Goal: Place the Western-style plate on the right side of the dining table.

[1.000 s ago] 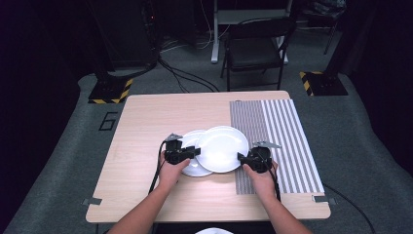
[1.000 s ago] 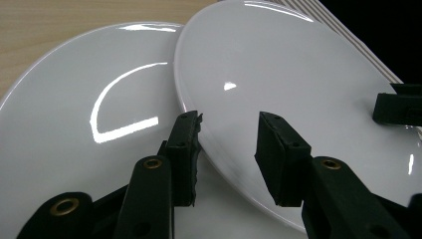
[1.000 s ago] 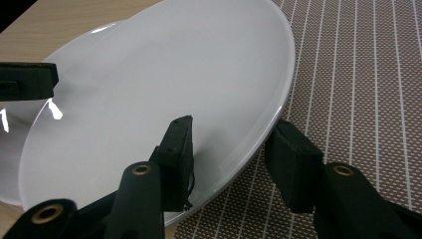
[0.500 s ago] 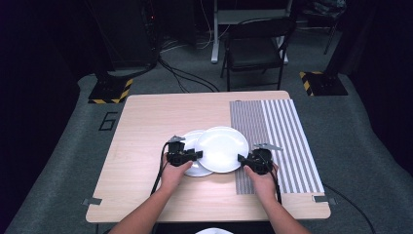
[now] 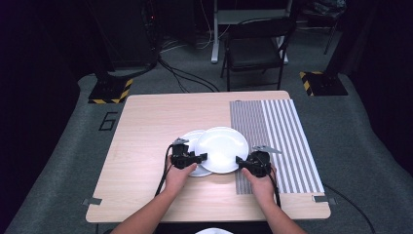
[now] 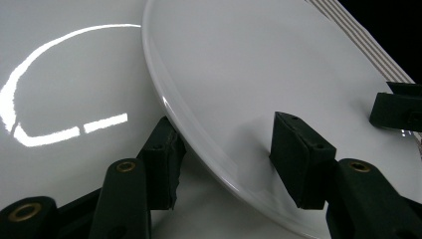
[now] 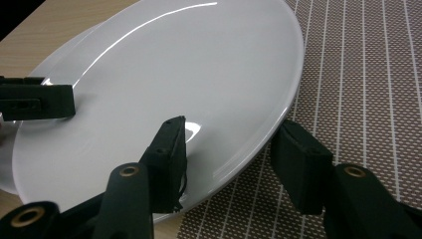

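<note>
Two hand-held grippers flank the upper plate point(image 5: 221, 148). The left hand-held gripper point(image 5: 198, 157) has just been opening; its jaws straddle that plate's near-left rim, pads clear of it. The right hand-held gripper point(image 5: 242, 161) has just begun opening too, jaws parted around the opposite rim, not pressing. Upper plate lies overlapping the lower plate point(image 5: 192, 141), its right edge reaching over the striped mat point(image 5: 277, 141). Both plates sit near the front middle of the wooden worktop point(image 5: 146, 126).
</note>
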`<state>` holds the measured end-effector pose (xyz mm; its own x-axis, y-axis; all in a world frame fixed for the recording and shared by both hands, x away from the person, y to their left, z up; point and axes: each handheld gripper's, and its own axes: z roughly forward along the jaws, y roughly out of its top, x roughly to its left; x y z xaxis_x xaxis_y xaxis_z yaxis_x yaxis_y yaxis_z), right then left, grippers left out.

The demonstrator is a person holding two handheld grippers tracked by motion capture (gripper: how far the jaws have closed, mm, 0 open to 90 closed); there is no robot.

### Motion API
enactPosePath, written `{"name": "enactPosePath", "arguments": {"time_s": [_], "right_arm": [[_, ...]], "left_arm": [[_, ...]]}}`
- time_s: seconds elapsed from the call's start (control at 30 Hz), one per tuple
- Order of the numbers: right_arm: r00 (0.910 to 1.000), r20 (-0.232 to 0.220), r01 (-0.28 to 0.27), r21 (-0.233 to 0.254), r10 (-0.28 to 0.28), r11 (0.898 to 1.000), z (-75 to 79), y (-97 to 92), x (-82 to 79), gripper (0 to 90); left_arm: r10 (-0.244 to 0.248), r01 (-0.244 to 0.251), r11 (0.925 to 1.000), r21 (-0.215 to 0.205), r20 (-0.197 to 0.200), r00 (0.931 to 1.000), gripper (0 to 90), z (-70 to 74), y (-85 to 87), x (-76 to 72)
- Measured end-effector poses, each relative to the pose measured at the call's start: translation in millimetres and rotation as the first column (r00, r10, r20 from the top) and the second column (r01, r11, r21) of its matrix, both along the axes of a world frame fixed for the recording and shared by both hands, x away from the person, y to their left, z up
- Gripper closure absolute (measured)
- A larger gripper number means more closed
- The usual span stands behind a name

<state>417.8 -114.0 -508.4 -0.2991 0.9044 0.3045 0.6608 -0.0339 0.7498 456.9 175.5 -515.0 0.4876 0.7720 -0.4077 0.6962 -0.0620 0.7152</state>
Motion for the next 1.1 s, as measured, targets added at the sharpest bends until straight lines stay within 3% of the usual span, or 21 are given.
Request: {"name": "enactPosePath", "arguments": {"time_s": [0.47,0.7,1.1], "right_arm": [[0.9999,-0.012,0.008,-0.008,-0.008,1.000,-0.5,4.1,-4.1,45.3],[0.9999,-0.014,0.002,-0.013,-0.003,1.000,0.5,6.5,-5.0,45.4],[1.0000,0.009,0.000,0.007,0.000,1.000,8.2,6.3,-6.3,45.5]], "left_arm": [[0.003,-0.003,0.9997,0.025,0.003,1.0000,47.8,3.7,-0.7,-1.9],[0.009,-0.010,0.9991,0.040,0.025,0.9996,48.6,6.6,0.0,-2.7],[0.015,-0.016,0.9996,0.025,0.045,0.9989,48.7,15.5,2.0,-3.3]]}}
